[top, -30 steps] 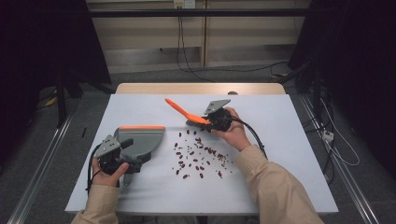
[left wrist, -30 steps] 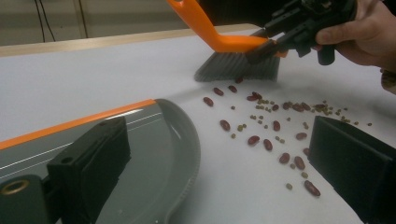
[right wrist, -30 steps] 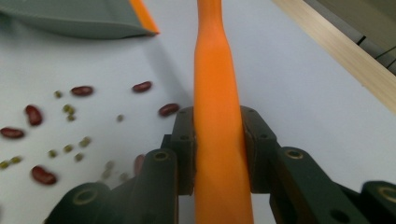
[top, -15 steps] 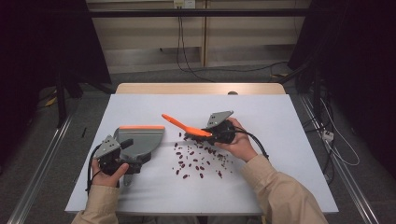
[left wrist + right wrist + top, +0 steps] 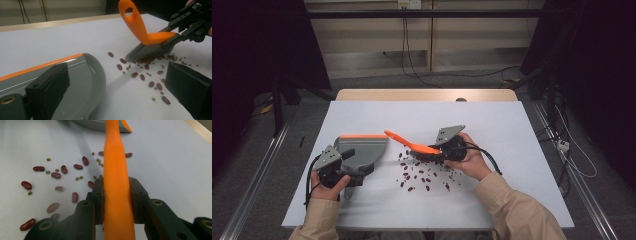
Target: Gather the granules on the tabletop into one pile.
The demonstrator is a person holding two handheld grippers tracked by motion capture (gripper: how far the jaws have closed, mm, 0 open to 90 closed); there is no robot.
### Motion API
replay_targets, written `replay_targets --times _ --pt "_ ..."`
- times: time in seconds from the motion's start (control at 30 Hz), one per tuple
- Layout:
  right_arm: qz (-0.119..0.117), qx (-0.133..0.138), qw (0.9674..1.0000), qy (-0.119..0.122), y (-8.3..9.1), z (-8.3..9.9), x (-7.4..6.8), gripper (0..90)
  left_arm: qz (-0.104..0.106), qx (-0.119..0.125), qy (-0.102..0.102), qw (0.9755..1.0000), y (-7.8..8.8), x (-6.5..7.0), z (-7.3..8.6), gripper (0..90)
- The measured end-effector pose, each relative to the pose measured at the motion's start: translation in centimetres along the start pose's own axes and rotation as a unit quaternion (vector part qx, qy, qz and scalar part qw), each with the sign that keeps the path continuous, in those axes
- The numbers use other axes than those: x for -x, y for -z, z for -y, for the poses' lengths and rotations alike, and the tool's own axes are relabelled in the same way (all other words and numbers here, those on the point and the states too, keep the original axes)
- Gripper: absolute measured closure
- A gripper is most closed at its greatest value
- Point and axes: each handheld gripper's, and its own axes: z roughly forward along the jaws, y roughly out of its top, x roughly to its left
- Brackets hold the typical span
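The brush (image 5: 414,146) (light, stiff plastic, soft bristles) is pinched at its handle base by the right gripper (image 5: 439,151). Its long axis is aimed toward the dustpan (image 5: 362,150), bristles resting among the beans (image 5: 424,175). The dustpan appears clamped by the left gripper (image 5: 343,170), though contact is unclear.

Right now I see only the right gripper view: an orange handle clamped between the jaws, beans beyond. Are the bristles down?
Observer: Yes. In the left gripper view the brush's grey bristles touch the table among red beans.
Operator: Where does the dustpan sit?
Observer: The grey dustpan lies flat, left of the beans in the high view, with the left gripper at its rear.
Operator: Any beans in it?
Observer: None on the part of the pan I can see.
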Motion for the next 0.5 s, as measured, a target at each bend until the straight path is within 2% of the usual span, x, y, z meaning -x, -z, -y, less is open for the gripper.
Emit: replay_targets --times 0.2,0.33,0.5 --pt "-0.002 0.015 0.9999 -0.008 0.4 -0.2 0.1 71.4 0.001 -0.001 0.0 1.0 -0.1 0.1 0.0 5.6" --pt "0.007 0.051 0.9982 -0.031 0.7 -0.9 1.3 71.5 0.002 0.0 0.002 1.0 -0.2 0.1 0.0 5.6" --pt "0.027 0.063 0.9968 -0.042 -0.7 -2.2 3.5 71.5 0.002 0.0 0.004 1.0 -0.2 -0.1 0.0 5.6"
